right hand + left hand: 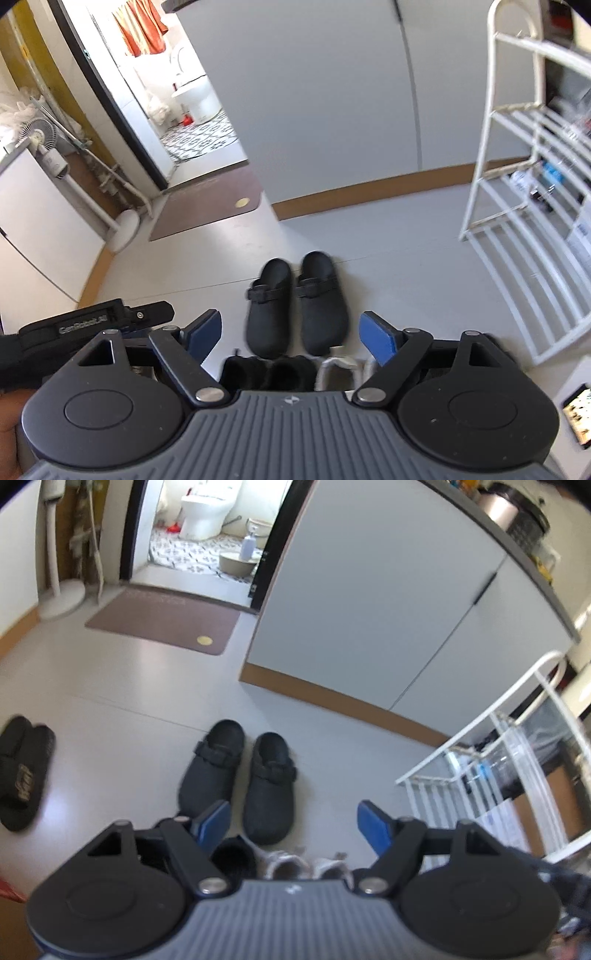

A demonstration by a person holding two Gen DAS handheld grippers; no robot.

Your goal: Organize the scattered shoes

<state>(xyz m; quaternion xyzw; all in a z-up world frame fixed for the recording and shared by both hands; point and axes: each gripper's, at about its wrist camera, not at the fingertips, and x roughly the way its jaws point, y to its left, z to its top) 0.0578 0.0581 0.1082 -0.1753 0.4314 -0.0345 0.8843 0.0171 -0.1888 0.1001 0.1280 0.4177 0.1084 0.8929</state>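
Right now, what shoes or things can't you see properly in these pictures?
- Black shoes and white shoes: mostly hidden behind each gripper's body, both wrist views.
- Black slides: partly cut by the left wrist view's edge, blurred.
- White rack: its contents are blurred and too small, both views.

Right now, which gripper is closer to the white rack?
Right. The white rack stands just to the right of the right gripper. The left gripper is on the right gripper's other side, farther from the rack.
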